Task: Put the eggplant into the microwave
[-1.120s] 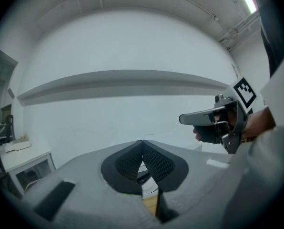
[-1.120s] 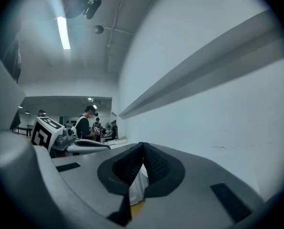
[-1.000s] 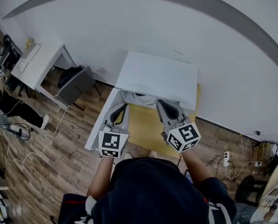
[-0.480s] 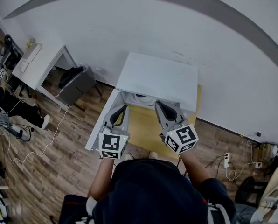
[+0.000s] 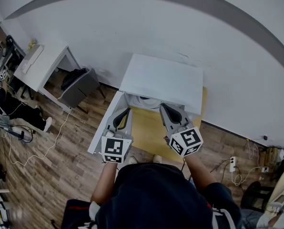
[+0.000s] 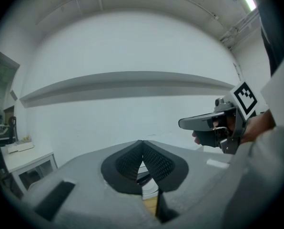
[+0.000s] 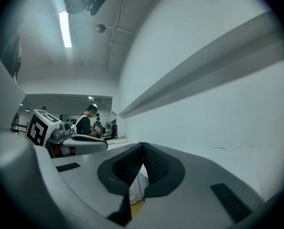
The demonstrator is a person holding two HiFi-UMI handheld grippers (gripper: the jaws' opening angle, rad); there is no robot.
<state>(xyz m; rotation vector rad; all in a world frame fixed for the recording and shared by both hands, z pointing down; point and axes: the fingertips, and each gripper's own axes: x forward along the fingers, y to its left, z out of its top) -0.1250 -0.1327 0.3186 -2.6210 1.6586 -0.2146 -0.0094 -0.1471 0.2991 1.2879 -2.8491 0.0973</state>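
Status check, task at its start.

- I am holding the left gripper point(image 6: 142, 143) level in front of the white microwave point(image 5: 162, 78). Its jaws are pressing together at the tips with nothing between the pads.
- I am holding the right gripper point(image 7: 143, 145) beside it, apart from it and also facing the oven. Its jaws are likewise pressed tight together and carrying nothing.
- The microwave is sitting on a yellow table point(image 5: 149, 131) against the wall. The white panel point(image 5: 103, 127) running out from its left front corner is reading to me as the door, swung open. Inside the opening I am making out only a pale rounded shape, probably the turntable.
- I am not finding the eggplant in any view. It is not on the bare yellow surface, not in either gripper, and not anywhere I can see in the opening. Whether it is lying deeper inside or out of view, I cannot tell.

Judgement: the door being open is looking like the only step done. Locating, gripping, carrying and placing the eggplant are all remaining, as far as these views are showing.
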